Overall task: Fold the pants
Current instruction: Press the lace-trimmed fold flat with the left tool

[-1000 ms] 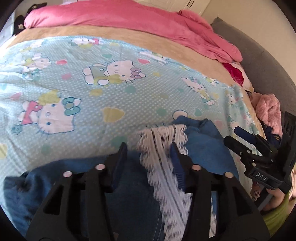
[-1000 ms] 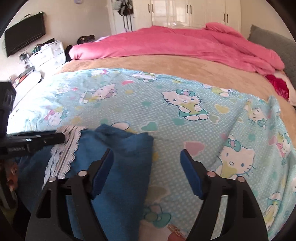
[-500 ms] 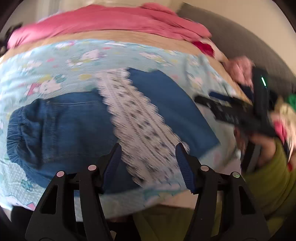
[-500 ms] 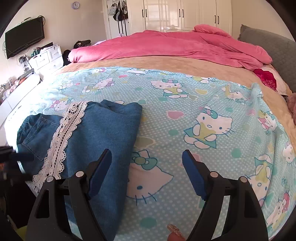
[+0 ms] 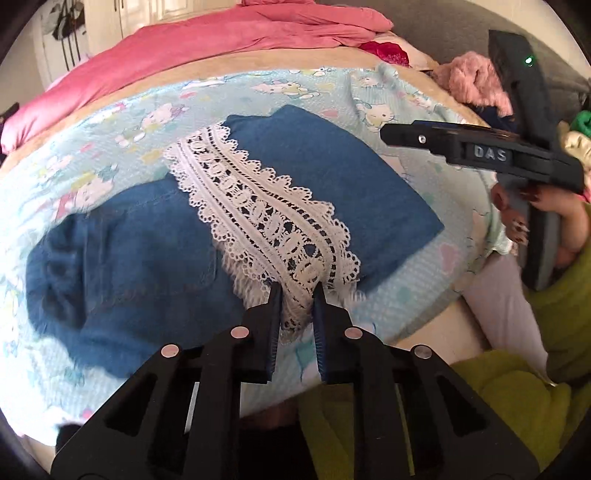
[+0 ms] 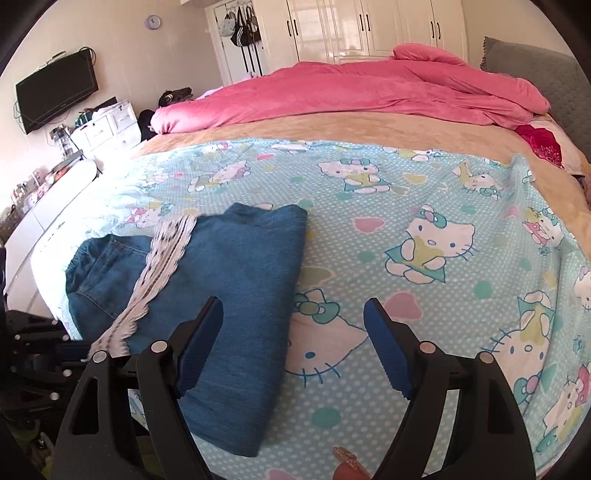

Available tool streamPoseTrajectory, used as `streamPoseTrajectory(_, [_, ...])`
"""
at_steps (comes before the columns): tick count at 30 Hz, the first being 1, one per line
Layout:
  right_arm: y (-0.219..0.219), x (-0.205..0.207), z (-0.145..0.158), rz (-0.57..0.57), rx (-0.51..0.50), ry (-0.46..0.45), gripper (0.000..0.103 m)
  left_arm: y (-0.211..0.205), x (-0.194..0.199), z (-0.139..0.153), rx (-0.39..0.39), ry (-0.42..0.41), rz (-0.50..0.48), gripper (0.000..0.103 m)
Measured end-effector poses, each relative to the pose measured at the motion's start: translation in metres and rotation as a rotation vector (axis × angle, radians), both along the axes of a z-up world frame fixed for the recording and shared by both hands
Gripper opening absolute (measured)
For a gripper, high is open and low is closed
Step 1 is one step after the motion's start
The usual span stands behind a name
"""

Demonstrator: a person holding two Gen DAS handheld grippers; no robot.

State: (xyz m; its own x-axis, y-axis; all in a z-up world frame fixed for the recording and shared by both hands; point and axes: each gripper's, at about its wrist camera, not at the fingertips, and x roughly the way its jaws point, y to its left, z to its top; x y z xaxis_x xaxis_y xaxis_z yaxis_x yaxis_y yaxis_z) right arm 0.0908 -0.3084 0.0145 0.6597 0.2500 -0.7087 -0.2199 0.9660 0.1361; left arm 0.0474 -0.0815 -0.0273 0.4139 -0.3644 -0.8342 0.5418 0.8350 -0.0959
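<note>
The denim pants (image 5: 140,254) are laid folded on the cartoon-cat bedsheet (image 5: 295,88) near the bed's near edge, with the waistband end to the left in the left wrist view and the doubled-over leg section (image 5: 332,184) to the right. A white lace trim (image 5: 266,221) is seen running diagonally across the denim, between those two parts.

The left gripper (image 5: 297,306) is positioned at the near end of the lace trim, and its two blue-padded fingers (image 5: 273,325) are drawn close together with the lace end pinched between them; whether denim is also caught beneath the lace cannot be told.

The right gripper (image 6: 293,317) is held above the sheet with its fingers (image 6: 199,339) spread wide apart and nothing between them. Its left finger is seen over the folded denim (image 6: 236,295), its right finger over the bare sheet (image 6: 443,206); contact with the fabric cannot be judged. In the left wrist view the right gripper (image 5: 399,133) is seen from the side, off to the right of the pants.

A pink duvet (image 6: 351,92) is heaped across the far half of the bed, over a tan blanket (image 6: 332,127). White wardrobe doors (image 6: 369,26) and a wall-mounted television (image 6: 55,92) are visible behind.
</note>
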Motion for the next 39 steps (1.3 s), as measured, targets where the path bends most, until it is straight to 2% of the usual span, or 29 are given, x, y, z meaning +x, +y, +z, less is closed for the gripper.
streamPoseTrajectory(3, [0.002,0.010,0.000,0.009,-0.014,0.012,0.078,0.012,-0.003,-0.011,0.014,0.043,0.015,0.017])
streamPoseTrajectory(5, [0.003,0.021,0.002,0.015,-0.013,0.019,0.077,0.020,-0.005,-0.009,-0.028,0.064,0.037,0.024])
streamPoseTrajectory(6, [0.004,0.029,0.004,0.018,-0.015,0.022,0.078,0.024,-0.004,-0.006,-0.045,0.063,0.048,0.025])
streamPoseTrajectory(8, [0.007,0.048,0.005,0.035,-0.016,0.032,0.077,0.030,-0.005,0.004,-0.053,0.029,0.077,0.037])
streamPoseTrajectory(11, [0.007,0.082,-0.002,0.043,0.009,0.091,0.077,0.034,-0.003,0.012,-0.076,0.009,0.098,0.043])
streamPoseTrajectory(14, [0.008,0.112,-0.015,0.011,0.033,0.160,0.077,0.042,0.006,0.007,-0.099,0.041,0.145,0.045])
streamPoseTrajectory(18, [0.014,0.136,-0.027,0.030,0.018,0.191,0.077,0.060,0.015,0.008,-0.148,0.070,0.214,0.045])
streamPoseTrajectory(21, [0.016,0.156,-0.043,0.035,0.056,0.249,0.076,0.052,0.027,0.008,-0.171,0.094,0.226,0.046])
streamPoseTrajectory(22, [0.015,0.159,-0.046,0.042,0.074,0.264,0.072,0.047,0.031,0.008,-0.176,0.091,0.220,0.048])
streamPoseTrajectory(23, [0.016,0.163,-0.051,0.062,0.111,0.282,0.057,0.040,0.036,0.007,-0.173,0.091,0.212,0.052])
streamPoseTrajectory(24, [0.017,0.164,-0.053,0.105,0.142,0.283,0.033,0.035,0.041,0.006,-0.163,0.087,0.213,0.054])
streamPoseTrajectory(25, [0.018,0.162,-0.052,0.136,0.156,0.281,0.019,0.031,0.045,0.005,-0.158,0.084,0.213,0.058])
streamPoseTrajectory(26, [0.019,0.158,-0.049,0.158,0.148,0.258,0.010,0.029,0.048,0.003,-0.152,0.085,0.215,0.059])
streamPoseTrajectory(27, [0.020,0.154,-0.046,0.165,0.125,0.238,0.009,0.027,0.053,0.000,-0.140,0.089,0.224,0.059])
streamPoseTrajectory(30, [0.017,0.140,-0.036,0.160,0.010,0.158,0.008,0.026,0.062,-0.016,-0.116,0.122,0.251,0.060])
streamPoseTrajectory(35, [0.030,0.140,-0.050,0.140,-0.096,0.155,0.014,0.024,0.058,-0.019,-0.107,0.108,0.250,0.061])
streamPoseTrajectory(37, [0.032,0.137,-0.046,0.125,-0.146,0.134,0.024,0.027,0.054,-0.017,-0.115,0.108,0.253,0.061])
streamPoseTrajectory(39, [0.027,0.135,-0.042,0.090,-0.183,0.115,0.048,0.031,0.050,-0.015,-0.130,0.109,0.258,0.061])
